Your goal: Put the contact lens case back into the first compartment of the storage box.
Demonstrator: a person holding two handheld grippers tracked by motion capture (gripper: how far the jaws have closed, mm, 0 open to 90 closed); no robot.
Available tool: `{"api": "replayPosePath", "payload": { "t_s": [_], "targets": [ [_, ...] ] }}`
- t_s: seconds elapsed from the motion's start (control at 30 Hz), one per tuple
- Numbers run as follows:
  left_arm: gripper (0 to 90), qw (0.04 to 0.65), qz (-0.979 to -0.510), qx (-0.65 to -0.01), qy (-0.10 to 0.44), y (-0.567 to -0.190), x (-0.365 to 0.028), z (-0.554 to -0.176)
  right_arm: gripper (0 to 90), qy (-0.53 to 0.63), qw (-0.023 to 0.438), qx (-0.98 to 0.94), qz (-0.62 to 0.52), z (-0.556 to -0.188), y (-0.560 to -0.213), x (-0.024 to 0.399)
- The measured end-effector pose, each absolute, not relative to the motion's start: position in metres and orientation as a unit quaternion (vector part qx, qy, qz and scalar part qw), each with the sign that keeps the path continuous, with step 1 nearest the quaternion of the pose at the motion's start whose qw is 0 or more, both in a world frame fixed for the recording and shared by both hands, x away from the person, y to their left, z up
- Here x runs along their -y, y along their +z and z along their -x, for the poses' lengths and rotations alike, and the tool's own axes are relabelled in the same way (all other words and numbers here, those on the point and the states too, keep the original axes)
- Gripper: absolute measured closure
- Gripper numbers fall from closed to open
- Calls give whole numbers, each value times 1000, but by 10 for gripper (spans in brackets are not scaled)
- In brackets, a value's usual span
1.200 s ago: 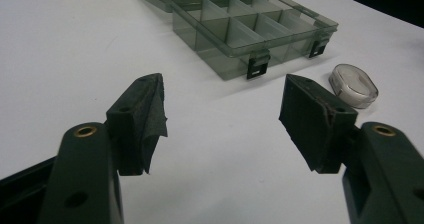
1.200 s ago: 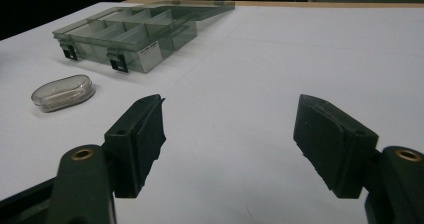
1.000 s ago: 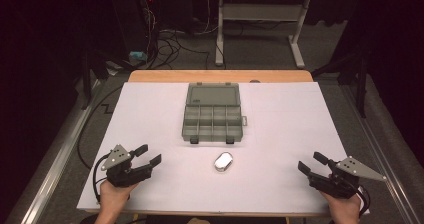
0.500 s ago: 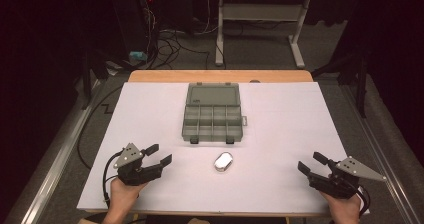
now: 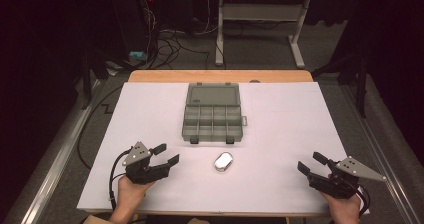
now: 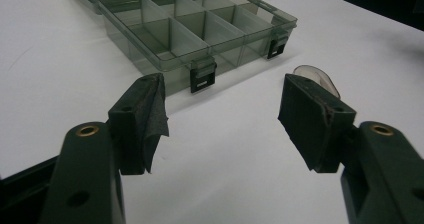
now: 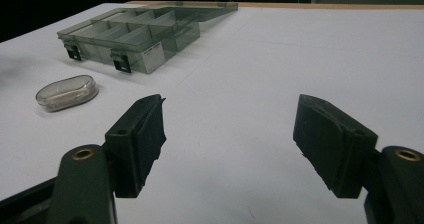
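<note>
Near the front edge of the table point(image 5: 280, 134), left of its middle, the left gripper point(image 5: 166, 154) is held in the person's left hand point(image 5: 129, 189), its jaws spread wide with nothing between them and aimed toward the small oval case point(image 5: 223, 161). The case lies flat on the white table cover, a little front of centre, just in front of the compartment box point(image 5: 212, 115) and apart from it. In the left gripper view the case point(image 6: 316, 79) appears just beyond the right-hand jaw, partly hidden by it; the pads do not touch it. The box point(image 6: 190, 26) is translucent grey, its lid folded back toward the far edge, its dividers forming two rows of compartments and two black latches on its near wall. At the front right corner the right gripper point(image 5: 312, 163) rests low in the right hand point(image 5: 345, 206), jaws likewise parted and empty. The right gripper view places case point(image 7: 66, 92) and box point(image 7: 135, 36) well apart from that gripper.
</note>
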State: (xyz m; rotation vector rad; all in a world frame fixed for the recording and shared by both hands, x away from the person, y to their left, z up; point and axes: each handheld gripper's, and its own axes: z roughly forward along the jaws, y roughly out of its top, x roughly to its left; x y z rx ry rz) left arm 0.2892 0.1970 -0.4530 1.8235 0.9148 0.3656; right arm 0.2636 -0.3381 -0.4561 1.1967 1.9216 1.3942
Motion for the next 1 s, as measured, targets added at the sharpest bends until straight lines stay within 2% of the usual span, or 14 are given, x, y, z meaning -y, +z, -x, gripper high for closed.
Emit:
{"api": "replayPosePath", "payload": {
  "t_s": [1.0],
  "targets": [
    [360, 497, -781, -351, 143, -452, -164, -296, 287, 510, 235, -703, -436, -264, -456, 337]
  ]
}}
